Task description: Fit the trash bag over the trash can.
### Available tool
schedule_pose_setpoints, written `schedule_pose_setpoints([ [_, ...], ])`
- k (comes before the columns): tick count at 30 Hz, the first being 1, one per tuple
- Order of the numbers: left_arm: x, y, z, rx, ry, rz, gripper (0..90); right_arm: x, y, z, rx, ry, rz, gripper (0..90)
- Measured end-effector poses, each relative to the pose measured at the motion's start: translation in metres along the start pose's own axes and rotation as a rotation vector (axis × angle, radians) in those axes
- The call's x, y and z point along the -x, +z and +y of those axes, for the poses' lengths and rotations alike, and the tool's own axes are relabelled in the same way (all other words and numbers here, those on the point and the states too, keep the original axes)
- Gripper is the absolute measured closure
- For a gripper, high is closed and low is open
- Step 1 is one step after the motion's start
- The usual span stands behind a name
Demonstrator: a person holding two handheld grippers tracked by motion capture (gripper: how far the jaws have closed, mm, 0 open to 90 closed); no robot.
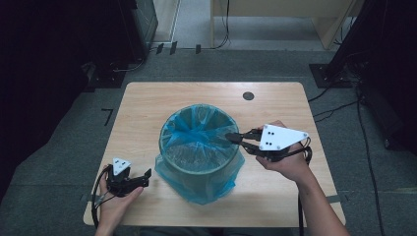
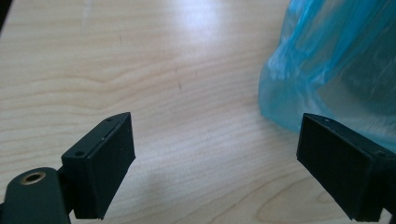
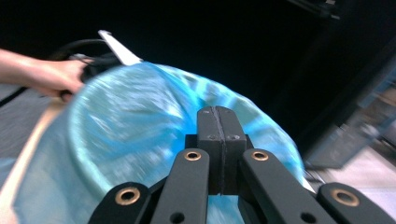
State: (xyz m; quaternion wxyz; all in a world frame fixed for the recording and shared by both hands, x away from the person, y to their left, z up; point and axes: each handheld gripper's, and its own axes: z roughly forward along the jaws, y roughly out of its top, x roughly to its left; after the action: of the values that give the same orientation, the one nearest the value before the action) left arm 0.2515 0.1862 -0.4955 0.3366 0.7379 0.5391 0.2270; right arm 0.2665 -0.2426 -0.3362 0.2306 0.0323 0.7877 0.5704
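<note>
A: Nearest, the left gripper rests on the table, jaws wide apart and empty, beside the blue bag's hanging skirt

B: The right gripper is pinched tight at the bin rim, mid-table; whether film is caught, I can't tell. It's thin, slippery, tearable, so grip the folded edge. Beyond is bare tabletop

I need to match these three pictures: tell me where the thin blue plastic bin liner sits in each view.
High view: blue plastic bin liner at table centre, draped over the round bin.
Left gripper view: upper right, beside the right-hand jaw.
Right gripper view: across the middle, behind the shut jaws.
Shared landmark: light wooden table.
</note>
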Motion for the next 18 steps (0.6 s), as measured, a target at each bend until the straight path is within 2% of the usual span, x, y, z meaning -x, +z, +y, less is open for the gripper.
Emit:
schedule_pose_setpoints([
  [7, -0.003, 0.008, -0.005, -0.062, 0.012, -0.006, 10.8, -0.003, 0.031, 0.026, -0.044, -0.102, 0.184, 90.0],
  [12, -0.003, 0.012, -0.008, -0.093, 0.024, 0.000, 10.8, -0.004, 0.054, 0.039, -0.088, -0.154, 0.265, 90.0],
  [18, -0.002, 0.014, -0.009, -0.093, 0.028, 0.005, 10.8, -0.009, 0.082, 0.051, -0.160, -0.219, 0.342, 90.0],
])
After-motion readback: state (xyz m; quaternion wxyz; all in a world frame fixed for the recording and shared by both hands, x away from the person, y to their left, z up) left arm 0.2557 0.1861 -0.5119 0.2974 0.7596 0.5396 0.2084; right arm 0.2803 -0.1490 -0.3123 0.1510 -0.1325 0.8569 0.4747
